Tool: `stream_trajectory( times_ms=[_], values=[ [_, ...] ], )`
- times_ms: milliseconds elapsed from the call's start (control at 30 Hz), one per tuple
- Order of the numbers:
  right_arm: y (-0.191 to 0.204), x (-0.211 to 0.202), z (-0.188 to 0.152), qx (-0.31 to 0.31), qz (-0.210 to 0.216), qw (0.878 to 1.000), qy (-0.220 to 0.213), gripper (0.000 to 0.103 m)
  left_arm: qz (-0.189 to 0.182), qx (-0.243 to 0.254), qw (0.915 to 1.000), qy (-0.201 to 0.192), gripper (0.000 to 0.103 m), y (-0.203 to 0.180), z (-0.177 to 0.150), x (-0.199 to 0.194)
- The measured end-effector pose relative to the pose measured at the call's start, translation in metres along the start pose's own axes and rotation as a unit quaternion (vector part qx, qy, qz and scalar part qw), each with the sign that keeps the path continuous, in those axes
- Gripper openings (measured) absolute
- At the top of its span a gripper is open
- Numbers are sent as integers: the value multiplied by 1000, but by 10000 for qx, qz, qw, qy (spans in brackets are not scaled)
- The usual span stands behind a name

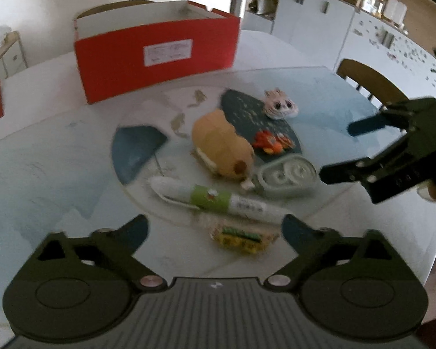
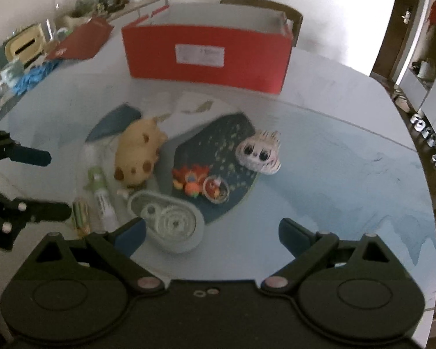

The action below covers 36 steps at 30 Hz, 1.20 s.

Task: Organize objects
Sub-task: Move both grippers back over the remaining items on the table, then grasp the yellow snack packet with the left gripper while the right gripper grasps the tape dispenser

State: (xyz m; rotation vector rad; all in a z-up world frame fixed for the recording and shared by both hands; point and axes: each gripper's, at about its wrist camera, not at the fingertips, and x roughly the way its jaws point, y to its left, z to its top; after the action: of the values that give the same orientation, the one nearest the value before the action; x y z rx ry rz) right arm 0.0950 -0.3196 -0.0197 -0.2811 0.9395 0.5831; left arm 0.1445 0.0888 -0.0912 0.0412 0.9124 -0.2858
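Two grippers are held above a pale table (image 1: 58,157) with a glass turntable (image 1: 328,93) at its middle, and both are seen with their fingers spread wide and nothing between them. The left gripper (image 1: 215,234) is poised over the near rim of the turntable; a small yellow-and-green packet (image 1: 241,240) is seen on the table in the gap between its blue-padded fingertips, untouched. The right gripper (image 2: 212,237) is aimed at the same cluster from the other side, and a grey oval case (image 2: 167,222) with two round reels inside lies just beside its left fingertip — apart from it, as far as can be told.

Several small objects are gathered on the turntable. A tan plush animal (image 1: 222,145) lies on its side at the centre, with a white tube banded in green (image 1: 215,199) just in front of it in the left view. An orange-red toy (image 1: 271,142) and a small round red piece (image 2: 216,189) rest on a dark speckled mat (image 2: 218,142), and a white striped cat-face plush (image 2: 258,152) sits at the mat's edge. A blue fan-shaped patch (image 1: 136,148) shows under the glass to one side.

An open red cardboard box (image 1: 157,55) with a white label stands upright on the table behind the turntable, well apart from the toys. Its red lid (image 2: 81,40) lies further off, near the clutter at the table's far corner.
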Motion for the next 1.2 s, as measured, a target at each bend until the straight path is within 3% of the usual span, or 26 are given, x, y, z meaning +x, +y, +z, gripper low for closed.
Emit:
stream_trajectory(
  times_ms=[200,467,600,1000,1200],
  values=[
    [6,10,-8,-264,2,9996,99,94,-110,315,9994,48,103,-11,-15,9],
    [11,20,-11,-487,91,9986,162,91,-63,281,9995,132,103,-8,-21,21],
    [12,28,-10,-569,123,9980,245,83,49,421,9991,76,103,-9,-22,25],
    [13,42,1,-672,516,9962,206,84,-11,546,9985,20,101,-17,-24,29],
    [23,45,5,-903,675,9935,143,79,11,738,9973,-34,88,-22,-23,28]
  ],
)
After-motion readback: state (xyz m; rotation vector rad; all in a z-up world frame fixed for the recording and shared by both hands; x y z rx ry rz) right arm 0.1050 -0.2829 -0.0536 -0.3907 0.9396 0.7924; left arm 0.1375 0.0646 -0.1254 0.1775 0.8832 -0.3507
